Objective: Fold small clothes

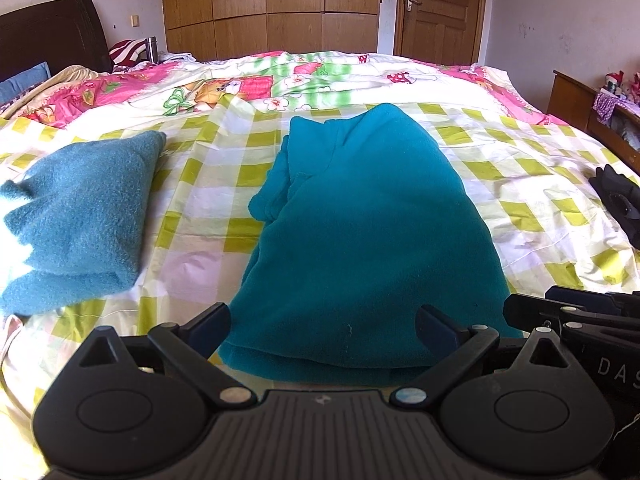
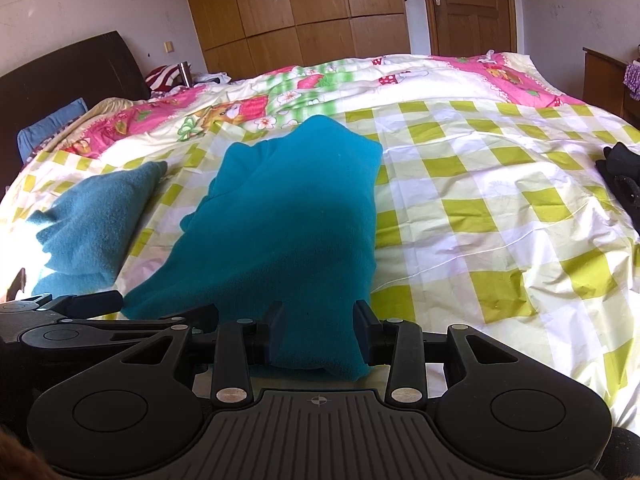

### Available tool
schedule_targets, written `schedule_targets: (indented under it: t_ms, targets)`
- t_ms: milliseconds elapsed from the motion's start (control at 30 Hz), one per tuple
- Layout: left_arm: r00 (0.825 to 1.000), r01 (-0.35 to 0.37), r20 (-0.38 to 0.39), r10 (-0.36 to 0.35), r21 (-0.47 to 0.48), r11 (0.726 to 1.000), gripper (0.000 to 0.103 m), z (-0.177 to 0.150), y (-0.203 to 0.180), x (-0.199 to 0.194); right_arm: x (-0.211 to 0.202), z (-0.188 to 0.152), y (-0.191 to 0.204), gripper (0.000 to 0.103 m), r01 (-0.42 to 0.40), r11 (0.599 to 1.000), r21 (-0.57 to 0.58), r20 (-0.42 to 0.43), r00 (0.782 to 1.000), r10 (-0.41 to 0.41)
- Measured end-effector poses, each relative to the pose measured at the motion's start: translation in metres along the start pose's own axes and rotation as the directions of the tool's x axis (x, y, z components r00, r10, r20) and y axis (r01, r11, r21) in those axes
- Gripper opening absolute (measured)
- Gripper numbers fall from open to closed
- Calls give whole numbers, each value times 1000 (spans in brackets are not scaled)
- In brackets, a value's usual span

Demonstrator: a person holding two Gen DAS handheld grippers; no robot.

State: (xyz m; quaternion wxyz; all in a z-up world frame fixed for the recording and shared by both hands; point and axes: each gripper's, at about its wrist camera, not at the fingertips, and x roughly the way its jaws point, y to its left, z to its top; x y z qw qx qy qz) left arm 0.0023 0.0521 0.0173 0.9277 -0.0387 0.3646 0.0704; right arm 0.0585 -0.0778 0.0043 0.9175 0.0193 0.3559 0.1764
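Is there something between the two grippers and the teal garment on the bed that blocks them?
Nothing visible blocks them. The near edge of the teal garment already lies between the fingers of the left gripper and the right gripper. The folded blue cloth lies apart to the left, the black item far right.
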Motion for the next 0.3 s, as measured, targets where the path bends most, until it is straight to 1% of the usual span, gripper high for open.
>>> schedule_targets:
  t_ms: [300]
  targets:
    - [1000,-6,7,6,-7,1000,103,-3,3,-1,1,-1,6,36,10,1000,-15,-8,1000,-10]
